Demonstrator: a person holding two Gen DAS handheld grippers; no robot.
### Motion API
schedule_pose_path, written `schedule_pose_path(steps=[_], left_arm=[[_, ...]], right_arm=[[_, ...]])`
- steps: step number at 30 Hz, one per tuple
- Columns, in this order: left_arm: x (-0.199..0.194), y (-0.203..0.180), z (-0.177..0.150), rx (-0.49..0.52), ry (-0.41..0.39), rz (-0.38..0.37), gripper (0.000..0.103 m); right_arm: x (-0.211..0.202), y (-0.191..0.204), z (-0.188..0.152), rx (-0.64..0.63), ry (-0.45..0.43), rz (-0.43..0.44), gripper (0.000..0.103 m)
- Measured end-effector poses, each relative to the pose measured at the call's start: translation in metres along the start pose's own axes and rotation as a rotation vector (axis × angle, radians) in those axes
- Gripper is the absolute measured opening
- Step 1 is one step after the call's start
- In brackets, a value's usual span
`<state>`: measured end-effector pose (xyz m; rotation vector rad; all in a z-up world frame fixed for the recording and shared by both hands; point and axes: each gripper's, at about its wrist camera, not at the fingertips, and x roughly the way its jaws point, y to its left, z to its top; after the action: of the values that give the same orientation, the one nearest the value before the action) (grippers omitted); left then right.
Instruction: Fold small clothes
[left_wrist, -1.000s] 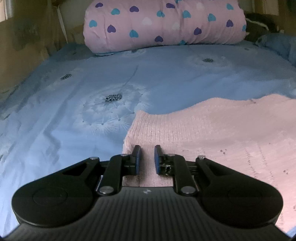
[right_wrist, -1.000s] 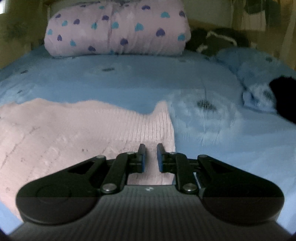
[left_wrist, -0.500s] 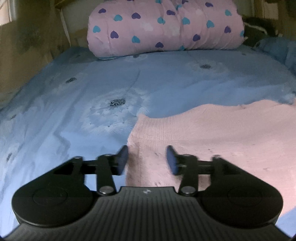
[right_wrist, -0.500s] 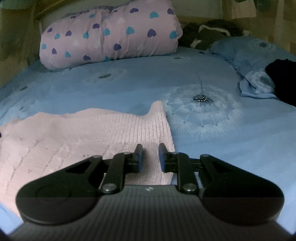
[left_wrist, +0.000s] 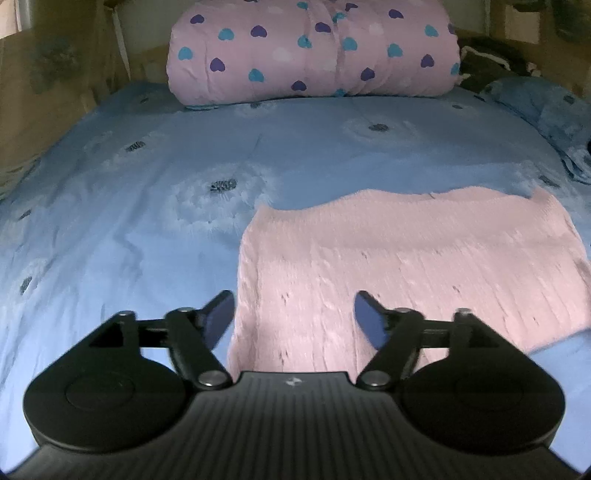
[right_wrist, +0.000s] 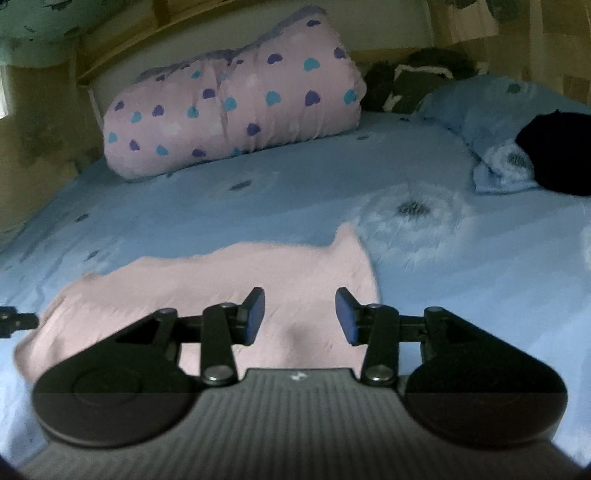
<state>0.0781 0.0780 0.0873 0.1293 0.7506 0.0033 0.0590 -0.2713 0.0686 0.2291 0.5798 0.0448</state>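
Observation:
A pink knitted garment (left_wrist: 399, 266) lies flat on the blue bedsheet (left_wrist: 147, 229), folded into a broad rectangle. My left gripper (left_wrist: 294, 314) hovers above its near left corner. Its jaws are opening wide and nothing is between them. In the right wrist view the same pink garment (right_wrist: 229, 280) spreads to the left. My right gripper (right_wrist: 300, 314) hangs over its near right edge, jaws opening, empty. The tip of the left gripper (right_wrist: 14, 320) shows at the far left edge of that view.
A rolled pink quilt with hearts (left_wrist: 314, 51) lies across the head of the bed. A blue pillow (right_wrist: 491, 122) with a dark cloth (right_wrist: 557, 151) on it sits at the right. Dark clothes (right_wrist: 417, 81) are piled behind it. A wall runs along the left.
Both grippers have let go of the pink garment, opened and lifted up and back from it. The garment now lies flat on the sheet.

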Motion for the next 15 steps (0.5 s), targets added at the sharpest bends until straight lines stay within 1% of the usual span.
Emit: schedule_pose_path(steps=[3, 7, 9, 11, 15], left_arm=[[-0.006, -0.001, -0.009, 0.0, 0.005, -0.007, 0.081], [-0.008, 0.0, -0.019, -0.027, 0.025, -0.022, 0.086], [-0.007, 0.001, -0.023, -0.029, 0.034, -0.018, 0.088], [-0.007, 0.002, -0.025, -0.027, 0.039, -0.006, 0.09], [-0.007, 0.007, -0.028, -0.036, 0.044, -0.002, 0.093]], right_arm=[[-0.013, 0.008, -0.012, 0.005, 0.006, 0.006, 0.045], [-0.031, 0.013, -0.026, 0.036, 0.0, -0.001, 0.046], [-0.037, 0.014, -0.031, 0.05, 0.002, -0.008, 0.05], [-0.043, 0.015, -0.037, 0.064, 0.001, -0.017, 0.06], [-0.053, 0.018, -0.046, 0.078, 0.007, -0.028, 0.061]])
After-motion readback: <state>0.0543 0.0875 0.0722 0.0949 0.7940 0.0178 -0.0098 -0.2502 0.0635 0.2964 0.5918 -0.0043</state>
